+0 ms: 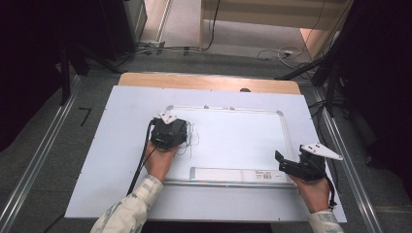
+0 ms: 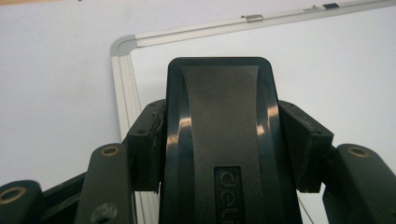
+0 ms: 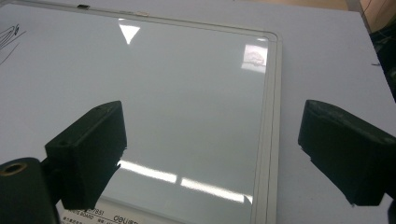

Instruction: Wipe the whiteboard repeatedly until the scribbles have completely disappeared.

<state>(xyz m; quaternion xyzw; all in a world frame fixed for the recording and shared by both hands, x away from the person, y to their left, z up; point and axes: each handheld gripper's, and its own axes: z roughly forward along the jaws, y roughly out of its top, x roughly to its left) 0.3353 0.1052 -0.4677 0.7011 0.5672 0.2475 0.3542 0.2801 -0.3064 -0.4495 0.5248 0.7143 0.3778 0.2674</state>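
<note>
Here, a whiteboard (image 1: 233, 141) lying flat on a white sheet (image 1: 111, 145) that covers the wooden table (image 1: 209, 81), silver frame all round. Over the board's far left corner, the left gripper (image 1: 168, 132), jaws clamped on either side of a black eraser (image 2: 222, 140); raised "deli" lettering on the eraser's back, seen close in the left gripper view. Thin black scribbles (image 1: 189, 138) on the board just right of that gripper, also at the far left edge of the right gripper view (image 3: 11, 39). At the board's near right corner, the right gripper (image 1: 286, 162), held low above the frame, jaws spread wide with nothing between them but bare glossy board. A white label strip (image 1: 238, 174) with a barcode along the board's near edge. Both hands well apart, sleeves entering from the near side. Grey floor and cables (image 1: 272, 52) beyond the table.
</note>
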